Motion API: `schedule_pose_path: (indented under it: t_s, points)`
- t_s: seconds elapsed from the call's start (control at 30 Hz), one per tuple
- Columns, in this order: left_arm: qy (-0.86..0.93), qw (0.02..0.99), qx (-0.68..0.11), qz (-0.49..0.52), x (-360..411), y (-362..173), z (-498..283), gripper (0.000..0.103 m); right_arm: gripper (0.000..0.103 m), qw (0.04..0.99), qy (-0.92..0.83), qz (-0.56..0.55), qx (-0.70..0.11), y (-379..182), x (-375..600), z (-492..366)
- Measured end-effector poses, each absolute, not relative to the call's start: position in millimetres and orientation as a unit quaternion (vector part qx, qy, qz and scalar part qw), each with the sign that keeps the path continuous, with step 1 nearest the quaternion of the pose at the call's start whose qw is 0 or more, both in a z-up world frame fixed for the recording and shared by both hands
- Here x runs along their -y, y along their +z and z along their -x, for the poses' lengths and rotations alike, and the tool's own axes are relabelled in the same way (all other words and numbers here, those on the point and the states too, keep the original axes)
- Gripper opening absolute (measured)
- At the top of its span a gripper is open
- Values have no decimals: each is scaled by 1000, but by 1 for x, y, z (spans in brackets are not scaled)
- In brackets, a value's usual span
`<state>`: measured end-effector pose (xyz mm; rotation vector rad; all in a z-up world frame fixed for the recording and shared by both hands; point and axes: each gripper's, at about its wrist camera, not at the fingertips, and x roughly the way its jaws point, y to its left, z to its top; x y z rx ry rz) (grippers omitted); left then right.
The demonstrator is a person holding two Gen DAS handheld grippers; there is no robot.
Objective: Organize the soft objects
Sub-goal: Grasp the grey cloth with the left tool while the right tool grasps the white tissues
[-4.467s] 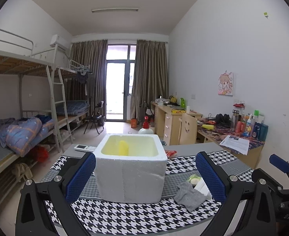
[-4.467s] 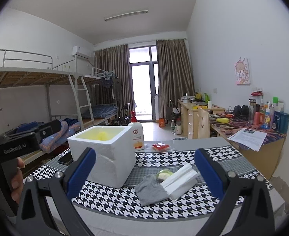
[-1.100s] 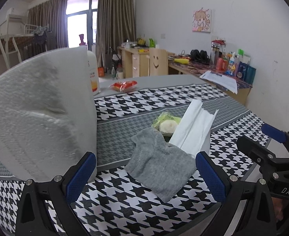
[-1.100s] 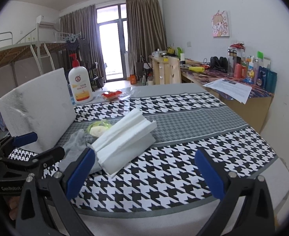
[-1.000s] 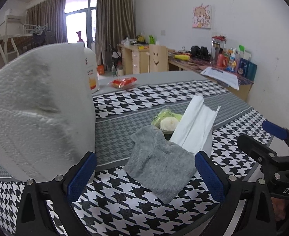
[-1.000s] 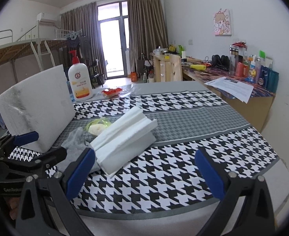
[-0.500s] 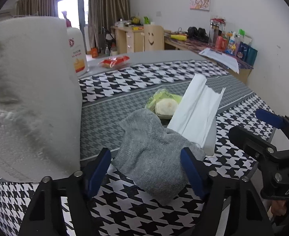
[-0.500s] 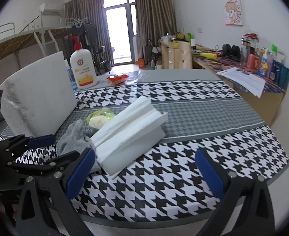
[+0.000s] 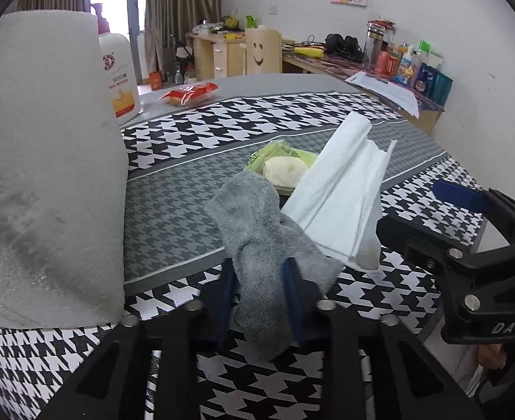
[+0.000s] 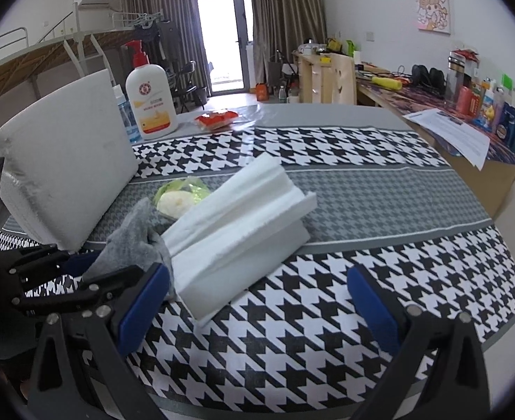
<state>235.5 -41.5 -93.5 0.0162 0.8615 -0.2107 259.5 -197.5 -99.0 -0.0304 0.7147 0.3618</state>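
Grey sock (image 9: 257, 241) pinched in the left claw (image 9: 259, 290), jaws just closed on it, at six o'clock on the houndstooth surface (image 9: 173, 210), tissue pack (image 10: 236, 234) at three o'clock, right claw (image 10: 257, 301) wide and empty, foam box (image 9: 40, 182) at nine, its open top unseen in either view.

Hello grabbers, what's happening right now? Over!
Left gripper just closed, pinching grey sock. Right gripper open, empty. Tissue stack touches sock; foam box beside it.
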Motion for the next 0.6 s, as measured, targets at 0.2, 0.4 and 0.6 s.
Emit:
schedule_pose_path:
  t_s: [0.2, 0.4, 0.6]
  points:
    - [-116, 906, -408, 12, 34, -91, -231, 18, 102, 917, 179, 16, -355, -98, 195, -266]
    - [-128, 913, -387, 30, 26, -86, -225, 18, 100, 913, 186, 26, -362, -95, 183, -275]
    - [-129, 913, -385, 47, 18, -85, -223, 18, 89, 902, 200, 30, -382, -98, 171, -288]
